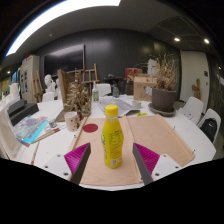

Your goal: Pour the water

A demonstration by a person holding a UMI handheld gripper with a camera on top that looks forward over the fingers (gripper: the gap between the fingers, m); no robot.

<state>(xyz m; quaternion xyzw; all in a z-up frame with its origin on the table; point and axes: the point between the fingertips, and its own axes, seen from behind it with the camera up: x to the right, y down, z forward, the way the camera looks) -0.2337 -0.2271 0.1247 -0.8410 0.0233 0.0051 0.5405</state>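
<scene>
Your gripper [111,160] sits at 6 o'clock, jaws wide: the magenta pads [77,157] stand apart, one at 7 o'clock and one at 5 o'clock. Between them stands the upright yellow plastic bottle with a yellow cap [112,137], with a gap showing on each side; I cannot tell whether either finger touches it. The bottle rests on a tan rectangular mat [160,132] on the white table [55,140]. Just beyond the bottle, toward 11 o'clock, lies a small red round lid-like disc [90,128]. Farther at 10 o'clock stands a small pale cup [71,119]. At 9 o'clock lies a blue-green booklet [32,129]. Far off at 1 o'clock stands a dark planter holding dry branches [163,95].
</scene>
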